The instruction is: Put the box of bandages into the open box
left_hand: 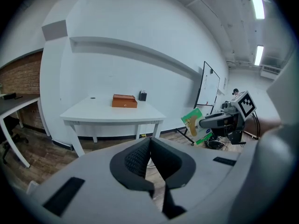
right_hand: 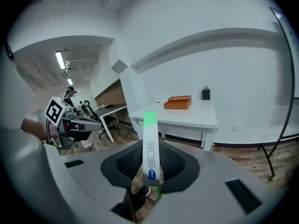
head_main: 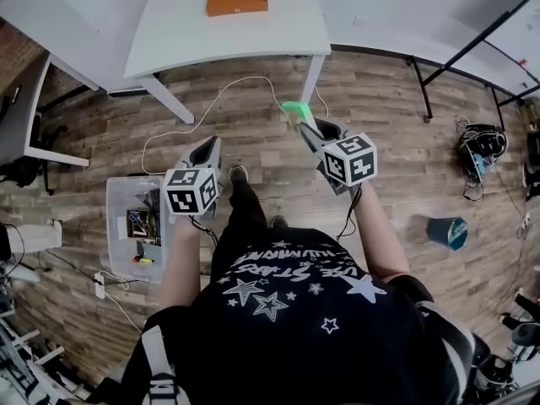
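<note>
- Right gripper view: the box of bandages (right_hand: 150, 148) stands edge-on between the pads of the right tongs (right_hand: 150, 169), which are clamped on its lower part. Its green end sticks up and forward.
- Its long axis runs away from the tongs, roughly toward the white desk (right_hand: 187, 118) ahead.
- The orange box (right_hand: 177, 102) sits on that desk, well apart from the bandages and a little right of the green tip. From here I cannot tell whether its lid is up.
- The left tongs (left_hand: 150, 146) are closed pad to pad with nothing between them.
- In the head view, the person stands on the wood floor short of the desk. The right tongs reach slightly further forward, so the loaded hand looks the nearer one. My judgement is that the coming move is a carry straight ahead.
</note>
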`<state>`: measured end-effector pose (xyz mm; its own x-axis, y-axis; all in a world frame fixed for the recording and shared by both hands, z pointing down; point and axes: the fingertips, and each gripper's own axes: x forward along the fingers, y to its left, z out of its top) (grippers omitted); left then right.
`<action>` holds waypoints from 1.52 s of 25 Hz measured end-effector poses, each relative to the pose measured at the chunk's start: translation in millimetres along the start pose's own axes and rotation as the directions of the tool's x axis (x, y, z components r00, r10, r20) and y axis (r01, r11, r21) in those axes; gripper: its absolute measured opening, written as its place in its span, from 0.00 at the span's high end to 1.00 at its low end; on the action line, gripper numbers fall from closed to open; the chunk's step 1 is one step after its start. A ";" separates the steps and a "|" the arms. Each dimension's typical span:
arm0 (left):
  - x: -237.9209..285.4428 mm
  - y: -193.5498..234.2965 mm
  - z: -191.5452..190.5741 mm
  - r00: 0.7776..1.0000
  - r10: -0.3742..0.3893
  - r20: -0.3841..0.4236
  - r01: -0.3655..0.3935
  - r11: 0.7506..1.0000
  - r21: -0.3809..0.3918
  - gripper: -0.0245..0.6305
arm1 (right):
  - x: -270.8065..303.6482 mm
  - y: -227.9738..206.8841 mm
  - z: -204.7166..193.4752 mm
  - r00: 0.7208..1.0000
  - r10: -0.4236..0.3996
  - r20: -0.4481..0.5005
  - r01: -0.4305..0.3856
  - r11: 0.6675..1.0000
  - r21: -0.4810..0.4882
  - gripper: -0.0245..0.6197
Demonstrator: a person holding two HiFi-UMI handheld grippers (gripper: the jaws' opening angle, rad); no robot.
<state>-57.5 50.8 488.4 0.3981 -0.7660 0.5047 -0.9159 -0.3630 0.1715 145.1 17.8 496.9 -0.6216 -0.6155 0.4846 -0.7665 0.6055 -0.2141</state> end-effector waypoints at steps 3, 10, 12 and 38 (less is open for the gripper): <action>11.6 11.2 7.2 1.000 -0.004 0.003 0.004 1.000 -0.005 0.93 | 10.8 -6.8 5.9 1.000 -0.010 -0.005 0.010 1.000 0.007 0.78; 39.0 40.8 28.6 1.000 -0.018 0.017 0.018 1.000 -0.022 0.93 | 44.3 -21.6 25.5 0.999 -0.025 -0.023 0.025 1.000 0.009 0.78; 49.8 52.5 34.1 1.000 -0.021 0.011 0.022 0.999 -0.030 0.93 | 55.8 -26.8 33.0 0.999 -0.033 -0.028 0.033 0.999 0.013 0.78; 165.7 175.9 120.7 0.988 -0.153 -0.019 0.153 0.988 -0.004 0.93 | 187.4 -86.2 129.0 0.981 -0.188 -0.041 0.190 0.980 0.053 0.78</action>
<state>-146.4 -204.1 500.1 0.5324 -0.6913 0.4885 -0.8445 -0.4737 0.2499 73.9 -214.9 496.7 -0.4595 -0.6972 0.5503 -0.8779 0.4504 -0.1626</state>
